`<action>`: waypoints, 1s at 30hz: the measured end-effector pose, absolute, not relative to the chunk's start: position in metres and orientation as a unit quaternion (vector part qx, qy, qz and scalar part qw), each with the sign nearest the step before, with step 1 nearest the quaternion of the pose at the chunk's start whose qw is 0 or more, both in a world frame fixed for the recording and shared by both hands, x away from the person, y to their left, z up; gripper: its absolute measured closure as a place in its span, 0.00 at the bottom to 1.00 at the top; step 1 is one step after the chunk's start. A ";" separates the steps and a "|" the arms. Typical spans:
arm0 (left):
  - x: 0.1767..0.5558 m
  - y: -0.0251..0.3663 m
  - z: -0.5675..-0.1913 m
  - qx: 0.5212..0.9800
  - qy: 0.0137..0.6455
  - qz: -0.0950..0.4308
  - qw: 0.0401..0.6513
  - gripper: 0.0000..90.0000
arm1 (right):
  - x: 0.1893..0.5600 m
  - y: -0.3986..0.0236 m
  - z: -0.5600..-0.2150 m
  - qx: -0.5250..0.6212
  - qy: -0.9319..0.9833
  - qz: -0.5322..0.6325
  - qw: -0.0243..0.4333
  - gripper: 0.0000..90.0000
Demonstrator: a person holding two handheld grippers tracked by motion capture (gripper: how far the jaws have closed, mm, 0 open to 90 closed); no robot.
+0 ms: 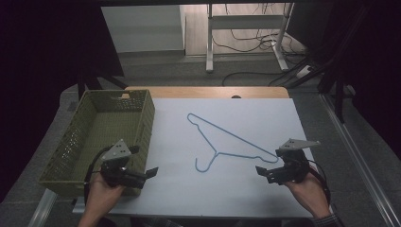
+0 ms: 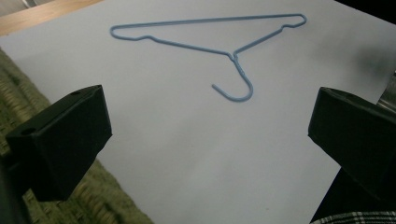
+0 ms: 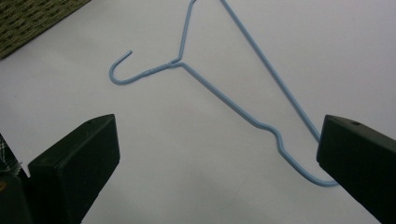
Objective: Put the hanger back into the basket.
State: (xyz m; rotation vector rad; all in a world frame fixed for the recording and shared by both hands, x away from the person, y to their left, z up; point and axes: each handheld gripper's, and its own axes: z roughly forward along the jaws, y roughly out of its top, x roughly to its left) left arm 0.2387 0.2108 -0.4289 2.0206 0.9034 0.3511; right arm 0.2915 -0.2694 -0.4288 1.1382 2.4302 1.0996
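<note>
A light-blue wire hanger [image 1: 216, 152] lies flat on the white sheet [image 1: 246, 113] in the middle of the table, its hook toward me. My left gripper [image 1: 147, 176] is held by the basket's near right corner, open and empty, left of the hook. My right gripper [image 1: 264, 174] is open and empty just short of the hanger's right end. In the left gripper view the hanger [image 2: 232, 55] lies well beyond the wide-apart jaws of that gripper [image 2: 210, 126]. In the right gripper view the hanger's [image 3: 175, 61] end loop runs behind the right jaw of that gripper [image 3: 217, 149].
An olive woven basket [image 1: 144, 118] stands at the table's left with nothing visible inside; it also shows as the basket [image 2: 14, 88] and the basket [image 3: 28, 18]. A wooden table edge [image 1: 208, 92] runs along the far side. Desk legs and cables [image 1: 246, 42] sit on the floor beyond.
</note>
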 end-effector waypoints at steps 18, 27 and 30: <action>0.262 0.156 -0.438 0.828 0.332 0.101 0.441 0.00 | 0.317 -0.253 -0.426 0.362 0.864 0.330 0.120 0.00; 0.279 0.135 -0.458 0.836 0.331 0.091 0.428 0.00 | 0.332 -0.240 -0.430 0.353 0.876 0.308 0.115 0.01; 0.283 0.132 -0.463 0.837 0.330 0.091 0.426 0.00 | 0.339 -0.234 -0.432 0.346 0.882 0.299 0.115 0.03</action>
